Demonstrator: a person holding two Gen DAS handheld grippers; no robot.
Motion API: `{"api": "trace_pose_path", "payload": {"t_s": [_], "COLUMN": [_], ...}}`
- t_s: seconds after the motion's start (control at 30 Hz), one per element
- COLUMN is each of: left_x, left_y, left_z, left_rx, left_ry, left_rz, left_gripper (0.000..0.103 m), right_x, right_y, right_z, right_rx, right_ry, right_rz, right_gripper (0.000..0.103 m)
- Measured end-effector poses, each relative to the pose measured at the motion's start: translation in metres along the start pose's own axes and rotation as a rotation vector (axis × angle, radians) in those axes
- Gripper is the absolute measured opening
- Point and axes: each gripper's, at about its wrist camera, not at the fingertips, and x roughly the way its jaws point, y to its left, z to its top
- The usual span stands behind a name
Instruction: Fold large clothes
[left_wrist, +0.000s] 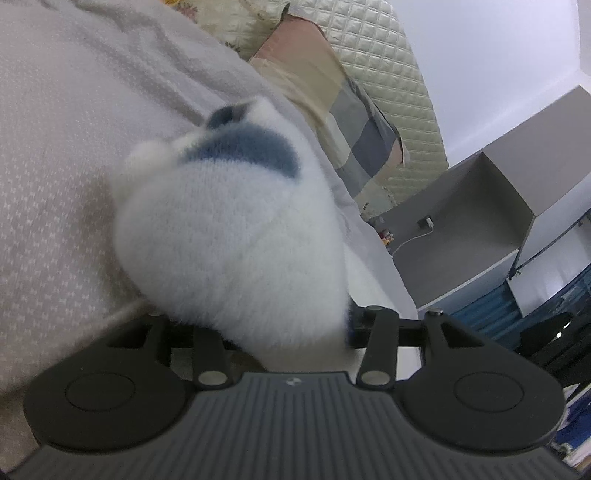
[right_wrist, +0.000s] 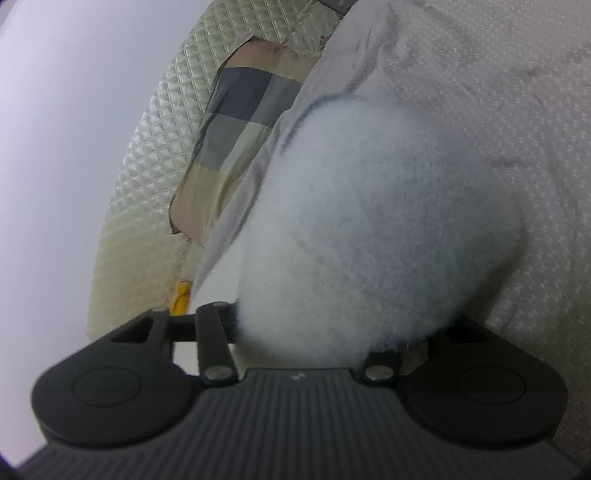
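Garment: fluffy white knitted garment with a dark blue patch (left_wrist: 229, 229), bunched up over the bed's pale dotted bedspread (left_wrist: 55, 155)
Left gripper (left_wrist: 258, 325): fabric covers the jaws; cannot tell whether they pinch it
Right gripper (right_wrist: 314, 332): same fluffy garment (right_wrist: 369, 221) hides the jaws; state undeterminable
Background: checked pillow (right_wrist: 236, 122) against quilted cream headboard (right_wrist: 155, 129)

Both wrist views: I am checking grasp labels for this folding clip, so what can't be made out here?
- Left wrist view: the white fluffy garment bunches over the left gripper, hiding the fingertips and whether they grip.
- Right wrist view: the same garment covers the right gripper likewise.
- Both views: the garment's type and overall shape; only blurred bunches show.
- Left wrist view: small items on the grey shelf are too small.
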Motion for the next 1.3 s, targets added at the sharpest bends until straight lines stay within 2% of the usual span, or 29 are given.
{"api": "trace_pose_path", "payload": {"t_s": [0.07,0.13,0.2,0.37,0.47,0.67,0.9,1.0,1.13,1.3], "left_x": [-0.005,-0.016,-0.029,-0.071,-0.101,-0.172,-0.264,-0.305,-0.348,-0.394], "left_y": [0.000,-0.005,-0.015,-0.052,-0.081,-0.157,-0.227,-0.249,-0.272,-0.293], "left_z": [-0.001,-0.004,-0.007,-0.014,-0.013,-0.009,-0.024,-0.038,-0.062,-0.102], "left_rx": [-0.021,0.004,0.069,0.285,0.379,0.514,0.634,0.664,0.706,0.749], "left_ry": [0.023,0.037,0.042,0.047,0.047,0.016,-0.035,-0.067,-0.086,-0.097], "left_rz": [0.004,0.024,0.071,0.180,0.192,0.205,0.217,0.203,0.200,0.187], "left_gripper": [0.058,0.066,0.071,0.072,0.073,0.074,0.075,0.077,0.080,0.091], "right_x": [0.002,0.001,-0.004,-0.037,-0.063,-0.122,-0.193,-0.222,-0.258,-0.301], "right_y": [0.002,0.003,0.008,0.034,0.059,0.140,0.242,0.271,0.298,0.311], "right_z": [0.000,0.000,-0.003,-0.008,-0.011,-0.021,-0.060,-0.077,-0.105,-0.144], "right_rx": [-0.002,0.021,0.013,-0.085,-0.139,-0.247,-0.536,-0.618,-0.743,-0.852], "right_ry": [-0.002,0.001,0.010,0.015,0.010,-0.025,-0.114,-0.140,-0.166,-0.183], "right_rz": [-0.016,-0.046,-0.096,-0.214,-0.254,-0.184,-0.165,-0.145,-0.175,-0.179], "right_gripper": [0.057,0.060,0.063,0.067,0.066,0.066,0.067,0.067,0.067,0.067]}}
